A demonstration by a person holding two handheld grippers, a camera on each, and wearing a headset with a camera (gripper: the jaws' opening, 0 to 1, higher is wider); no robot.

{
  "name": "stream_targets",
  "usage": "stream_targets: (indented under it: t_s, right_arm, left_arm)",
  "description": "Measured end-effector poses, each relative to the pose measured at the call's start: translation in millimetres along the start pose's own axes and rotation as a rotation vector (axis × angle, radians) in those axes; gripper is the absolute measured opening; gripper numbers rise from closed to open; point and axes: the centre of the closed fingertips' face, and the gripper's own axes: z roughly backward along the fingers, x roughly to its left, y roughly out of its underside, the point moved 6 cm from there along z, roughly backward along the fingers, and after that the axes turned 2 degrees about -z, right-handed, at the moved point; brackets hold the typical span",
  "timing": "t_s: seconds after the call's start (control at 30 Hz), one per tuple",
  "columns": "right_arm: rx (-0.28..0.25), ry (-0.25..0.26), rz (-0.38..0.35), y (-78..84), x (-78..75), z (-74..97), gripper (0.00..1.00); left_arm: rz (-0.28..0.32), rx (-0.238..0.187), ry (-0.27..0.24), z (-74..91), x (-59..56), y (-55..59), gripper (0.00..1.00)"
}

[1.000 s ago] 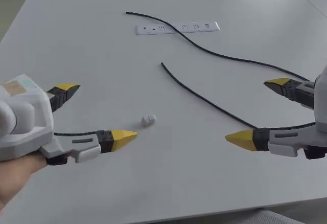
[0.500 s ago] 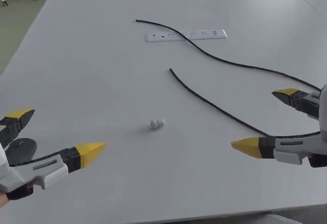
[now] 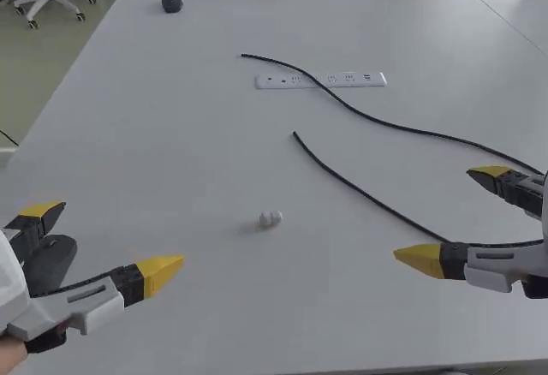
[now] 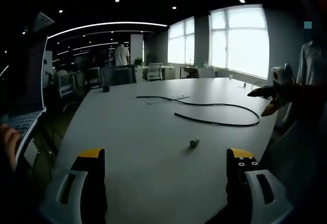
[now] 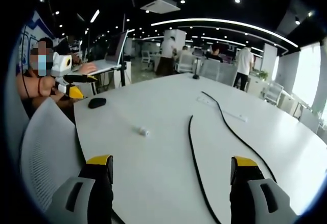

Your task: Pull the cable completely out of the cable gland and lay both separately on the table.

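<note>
Head view: small white cable gland [image 3: 271, 219] lies apart from black cable [image 3: 342, 176].

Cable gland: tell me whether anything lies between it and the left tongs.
Nothing visible does. In the left gripper view, bare table runs from the open left tongs to the cable gland; the cable lies beyond it, apart.

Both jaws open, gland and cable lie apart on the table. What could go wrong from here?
1. The small white cable gland lies loose on the white table. A brush from the left gripper could probably send it rolling.
2. The thin black cable runs close by the open jaws of the right gripper. A careless pull-back might snag it and drag it towards the gland.
</note>
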Motion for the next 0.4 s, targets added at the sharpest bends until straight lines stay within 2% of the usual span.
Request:
stream_targets:
  t_s: [0.4]
  right_arm:
    - [-0.022, 0.018, -0.034, 1.5, -3.8, 9.2, 0.95]
  left_arm:
    - [-0.01, 0.022, 0.008, -1.8, -7.4, -3.3, 0.99]
